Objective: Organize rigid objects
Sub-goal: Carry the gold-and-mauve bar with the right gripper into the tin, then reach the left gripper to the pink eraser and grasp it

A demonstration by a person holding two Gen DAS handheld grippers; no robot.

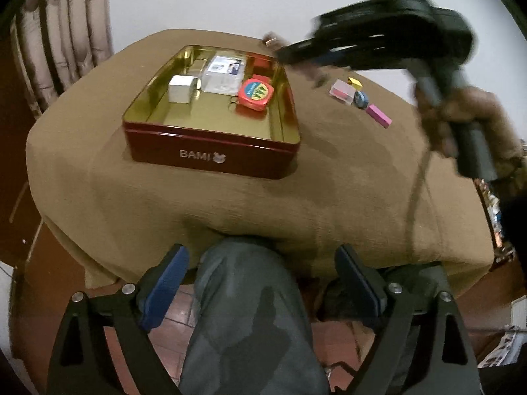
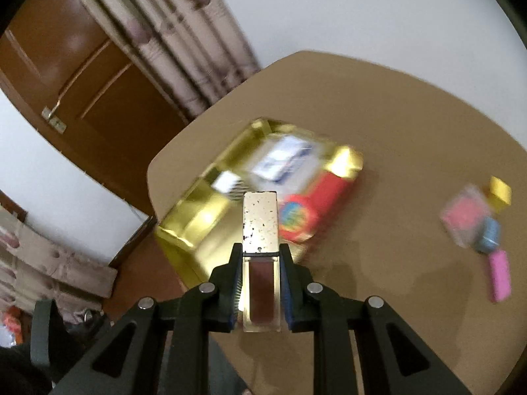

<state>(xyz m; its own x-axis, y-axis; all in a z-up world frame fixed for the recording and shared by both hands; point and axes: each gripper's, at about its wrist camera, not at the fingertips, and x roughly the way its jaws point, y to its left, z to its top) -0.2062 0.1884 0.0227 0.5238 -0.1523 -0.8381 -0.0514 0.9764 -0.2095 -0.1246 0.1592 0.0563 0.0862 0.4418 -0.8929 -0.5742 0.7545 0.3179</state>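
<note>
I am carrying a lip gloss tube (image 2: pixel 261 263) with my right gripper (image 2: pixel 260 283). Its jaws are pinching the tube tight on both sides, and the speckled gold cap sticks out in front. The tube hangs in the air over the near edge of the red BAMI tin (image 1: pixel 210 151), which sits on the tabletop (image 1: pixel 230 204). I think this is the carrying step, on the way to the tin. Inside the tin I see a white box (image 1: pixel 180 89), a clear card case (image 1: pixel 221 74) and a round red tape measure (image 1: pixel 255 94). Next I should lower the tube onto a bare gold spot near the white box, then let go. My left gripper (image 1: pixel 260 283) waits low in front of the tin, jaws spread wide, holding nothing. A pink block (image 1: pixel 379 116) lies to the right of the tin.
</note>
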